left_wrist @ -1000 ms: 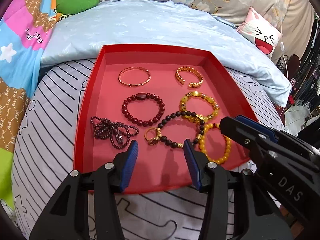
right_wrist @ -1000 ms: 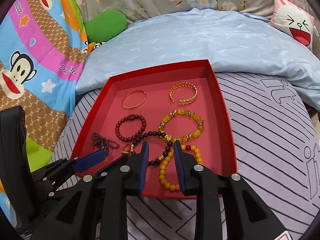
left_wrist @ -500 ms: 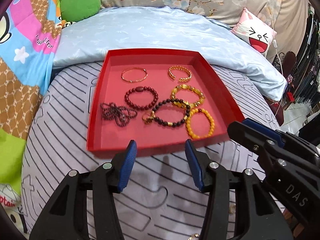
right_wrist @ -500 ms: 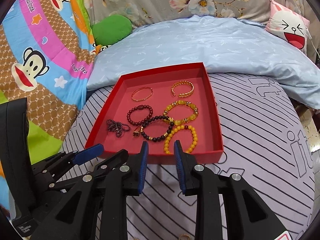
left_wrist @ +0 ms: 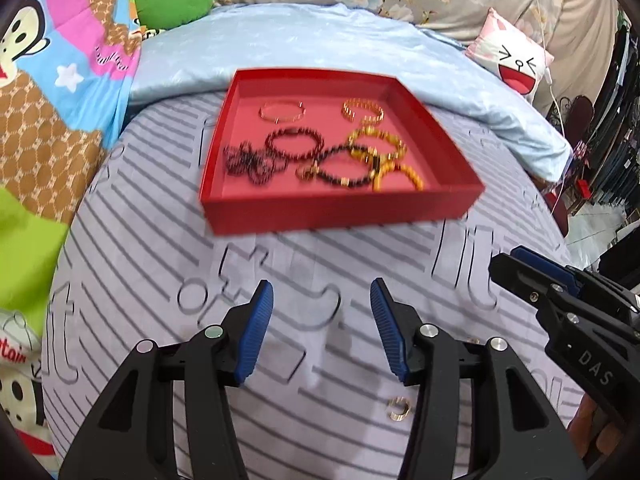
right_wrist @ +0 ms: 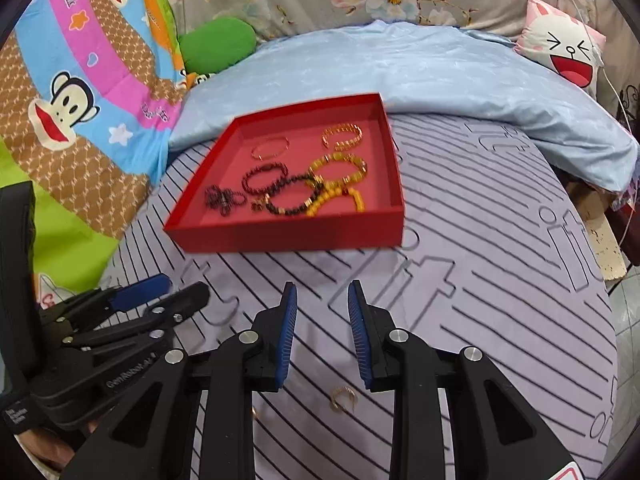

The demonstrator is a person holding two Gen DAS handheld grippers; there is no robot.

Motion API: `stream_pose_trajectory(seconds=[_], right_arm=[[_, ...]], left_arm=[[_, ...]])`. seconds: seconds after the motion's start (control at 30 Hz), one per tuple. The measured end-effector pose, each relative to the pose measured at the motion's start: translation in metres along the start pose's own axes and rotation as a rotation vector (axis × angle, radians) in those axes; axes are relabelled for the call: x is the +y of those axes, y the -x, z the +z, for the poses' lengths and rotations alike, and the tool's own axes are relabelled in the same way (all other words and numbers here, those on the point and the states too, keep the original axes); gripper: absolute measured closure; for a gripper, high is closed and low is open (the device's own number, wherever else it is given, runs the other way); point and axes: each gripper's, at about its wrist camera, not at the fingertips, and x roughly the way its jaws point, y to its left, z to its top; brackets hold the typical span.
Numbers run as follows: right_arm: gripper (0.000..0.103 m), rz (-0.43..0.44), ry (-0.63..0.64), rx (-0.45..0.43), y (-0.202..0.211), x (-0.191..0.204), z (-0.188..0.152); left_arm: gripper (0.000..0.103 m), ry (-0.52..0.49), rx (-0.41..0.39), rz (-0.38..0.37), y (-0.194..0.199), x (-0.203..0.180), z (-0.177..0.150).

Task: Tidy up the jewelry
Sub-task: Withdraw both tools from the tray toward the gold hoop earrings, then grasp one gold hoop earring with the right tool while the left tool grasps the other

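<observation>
Seven beaded and metal bracelets (left_wrist: pixel 296 145) | square red tray (left_wrist: pixel 340 210) | striped sheet (left_wrist: pixel 160 264)

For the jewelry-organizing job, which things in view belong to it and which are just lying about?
Job:
- red tray
- bracelets in the tray
- gold ring on the striped cover, outside the tray
- left gripper and right gripper, both open and empty

Lying about:
- blue quilt
- green cushion
- cat pillow
- monkey blanket
</observation>
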Motion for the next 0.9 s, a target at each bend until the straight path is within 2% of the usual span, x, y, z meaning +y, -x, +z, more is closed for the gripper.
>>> stream_pose_trajectory(seconds=[0.33, 0.77, 0.9], right_arm=[[0.076, -0.022, -0.001, 0.093, -0.015, -0.009, -0.051], [0.076, -0.046, 0.048, 0.093, -0.024, -0.003, -0.061], [0.083, -0.063, 0.060, 0.085, -0.023, -0.004, -0.063]], left_arm=[[0.048, 0.007, 0.054, 0.024, -0.001, 0.000, -0.039], [0.048, -0.003, 0.083, 0.023, 0.004, -0.004, -0.062], [0.048, -0.007, 0.087, 0.020, 0.005, -0.006, -0.065]])
